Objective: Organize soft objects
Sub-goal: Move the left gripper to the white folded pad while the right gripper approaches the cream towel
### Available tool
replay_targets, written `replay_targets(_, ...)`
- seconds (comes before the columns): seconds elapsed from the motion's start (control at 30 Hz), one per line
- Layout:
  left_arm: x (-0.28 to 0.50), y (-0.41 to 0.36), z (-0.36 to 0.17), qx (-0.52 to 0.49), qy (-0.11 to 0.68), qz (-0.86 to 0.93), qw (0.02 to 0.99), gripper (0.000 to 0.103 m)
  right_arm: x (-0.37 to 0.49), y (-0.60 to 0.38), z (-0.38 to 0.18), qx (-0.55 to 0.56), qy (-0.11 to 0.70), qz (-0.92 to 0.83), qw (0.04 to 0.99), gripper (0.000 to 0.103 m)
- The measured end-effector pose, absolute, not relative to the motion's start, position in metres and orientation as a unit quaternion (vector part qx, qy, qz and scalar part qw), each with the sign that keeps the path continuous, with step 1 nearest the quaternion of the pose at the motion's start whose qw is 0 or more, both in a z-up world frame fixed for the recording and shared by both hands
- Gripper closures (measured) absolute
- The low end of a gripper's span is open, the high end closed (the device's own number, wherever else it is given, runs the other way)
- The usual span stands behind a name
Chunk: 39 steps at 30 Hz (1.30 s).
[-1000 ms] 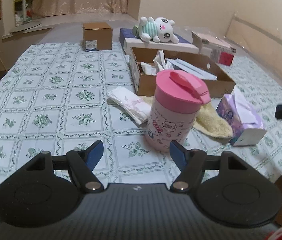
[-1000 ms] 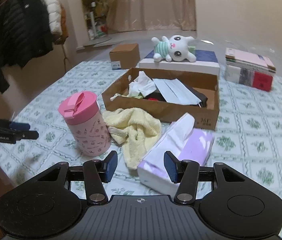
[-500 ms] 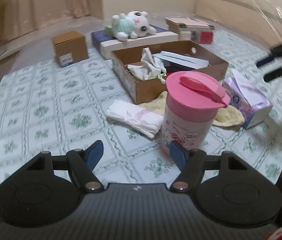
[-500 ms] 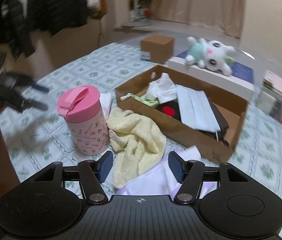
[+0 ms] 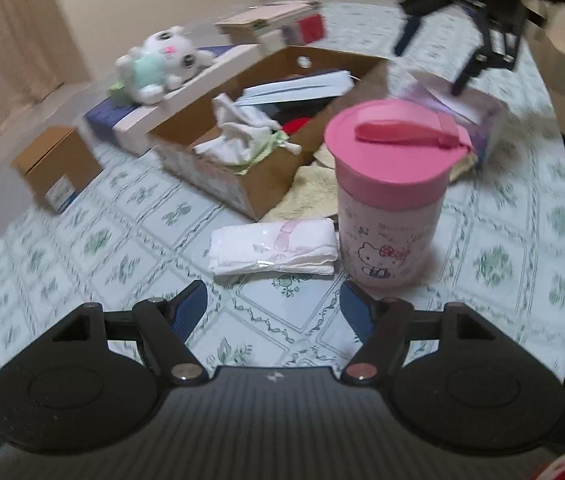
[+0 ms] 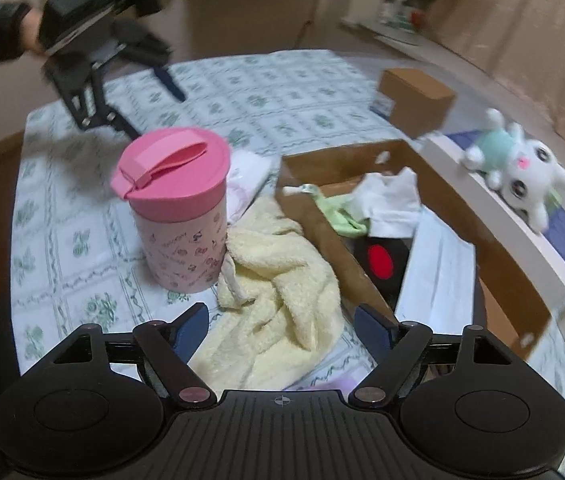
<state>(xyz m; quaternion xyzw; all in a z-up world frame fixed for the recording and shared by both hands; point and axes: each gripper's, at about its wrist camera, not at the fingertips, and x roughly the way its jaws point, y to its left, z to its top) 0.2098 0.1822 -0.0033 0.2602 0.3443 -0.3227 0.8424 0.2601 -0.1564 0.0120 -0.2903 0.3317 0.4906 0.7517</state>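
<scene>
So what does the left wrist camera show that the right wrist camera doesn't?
Only the left wrist view shows the whole folded white pack, the purple tissue pack and the stacked books. Only the right wrist view shows most of the yellow towel, spread out below the open right gripper. Both show the pink cup, the cardboard tray and the plush toy.

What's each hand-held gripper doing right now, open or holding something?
Left hand-held gripper: open, holding nothing.
Right hand-held gripper: open, empty, over the yellow towel.
</scene>
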Motion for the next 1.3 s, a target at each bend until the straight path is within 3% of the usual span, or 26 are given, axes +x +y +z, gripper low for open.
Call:
replay_targets(0.7,0.255,0.150,-0.073,0.515,0.256,-0.435,0.693,0.034,0.293,-0.114,-0.042,-0.354,0.344,0.534,0.686,0.021)
replay_targets(1.07,0.264,0.135,-0.092,0.588,0.206,-0.458,0.634,0.043,0.309,-0.104,-0.049,-0.319,0.362,0.542,0.688,0.021)
replay_targets(1.3,0.263,0.125,-0.097,0.627,0.187,-0.467,0.595,0.055,0.310,-0.098,-0.052,-0.325,0.359,0.543,0.686,0.021)
